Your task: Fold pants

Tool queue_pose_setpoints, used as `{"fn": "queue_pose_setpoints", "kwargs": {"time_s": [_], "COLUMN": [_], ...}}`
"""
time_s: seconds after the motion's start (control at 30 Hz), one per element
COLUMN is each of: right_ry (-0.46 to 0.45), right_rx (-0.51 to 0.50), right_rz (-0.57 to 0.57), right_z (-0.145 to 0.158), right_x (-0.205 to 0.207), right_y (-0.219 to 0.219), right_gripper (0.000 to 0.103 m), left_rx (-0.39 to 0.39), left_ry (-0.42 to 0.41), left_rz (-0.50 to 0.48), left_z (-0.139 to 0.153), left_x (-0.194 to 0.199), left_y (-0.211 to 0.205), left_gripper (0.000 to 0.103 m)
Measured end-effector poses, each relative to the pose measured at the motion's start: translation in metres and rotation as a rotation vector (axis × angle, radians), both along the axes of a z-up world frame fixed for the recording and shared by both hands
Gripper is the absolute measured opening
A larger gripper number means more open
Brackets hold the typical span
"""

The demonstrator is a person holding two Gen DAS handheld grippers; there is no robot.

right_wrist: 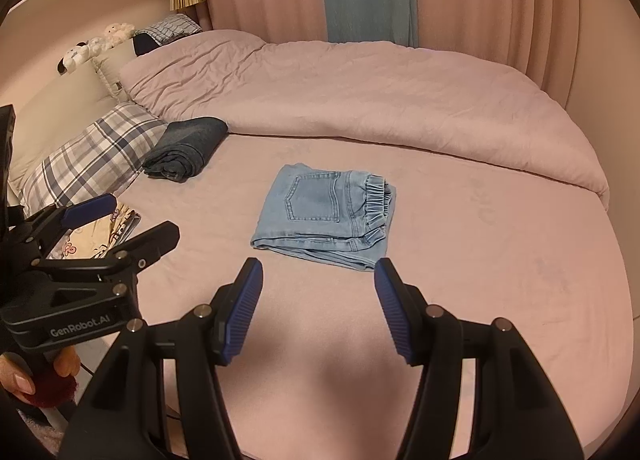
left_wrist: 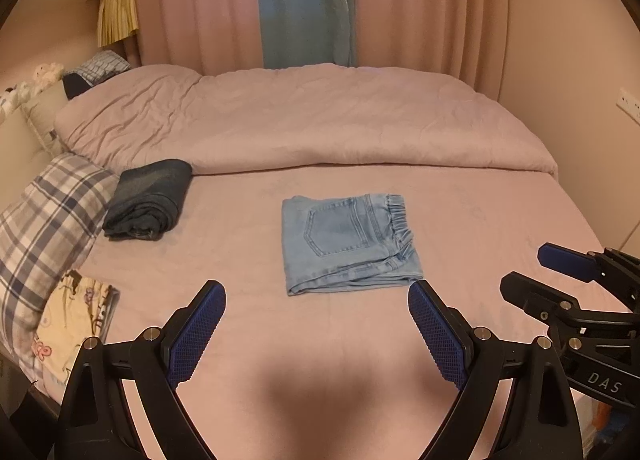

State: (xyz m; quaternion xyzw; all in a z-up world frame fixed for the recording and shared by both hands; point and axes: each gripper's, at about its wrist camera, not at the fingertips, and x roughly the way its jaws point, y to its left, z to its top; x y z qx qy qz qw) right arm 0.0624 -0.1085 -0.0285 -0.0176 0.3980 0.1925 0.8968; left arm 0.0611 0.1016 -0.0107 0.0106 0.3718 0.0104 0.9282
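Surveying the bed (left_wrist: 480,244), found the light-blue pants (left_wrist: 348,248) lying near the middle of the pink sheet, folded into a compact rectangle with back pocket uppermost and elastic waistband bunched at the right side. Recorded the left tongs (left_wrist: 315,286) as spread wide and holding nothing, poised above the sheet just short of the near edge of the pants. Recorded the right tongs (right_wrist: 318,263) likewise spread and empty, close beside the left pair and aimed at the same near edge. Noted a folded dark denim bundle (left_wrist: 148,199) well apart at the left, touching a plaid pillow (left_wrist: 52,211), with a rolled-back duvet (left_wrist: 300,119) beyond. Judged the folding itself practically complete, with only a last check and tidy remaining. Observed near-edge layers slightly stepped rather than flush, and some puckering around the waistband corner. Recommended squaring the stepped layers by nudging from the near side with the tongs kept open, not pinching a single layer and dragging the stack apart. Recommended pressing the waistband corner flat from above. Advised, should relocation beside the dark bundle be intended, gripping through all layers at both short sides together and lifting level. Cautioned against a one-sided lift, considered likely to spill soft denim out of the fold.
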Motion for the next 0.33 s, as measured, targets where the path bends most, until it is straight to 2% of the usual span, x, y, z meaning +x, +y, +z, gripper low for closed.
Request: {"fn": "queue_pose_setpoints", "kwargs": {"time_s": [0.33], "right_ry": [0.002], "right_rx": [0.003], "right_rz": [0.001], "right_z": [-0.0003], "right_x": [-0.0005], "right_y": [0.0018], "right_gripper": [0.058], "left_rx": [-0.01], "left_ry": [0.011], "left_rz": [-0.004], "left_z": [-0.0017], "left_x": [0.0011], "left_y": [0.0029], "left_gripper": [0.093]}}
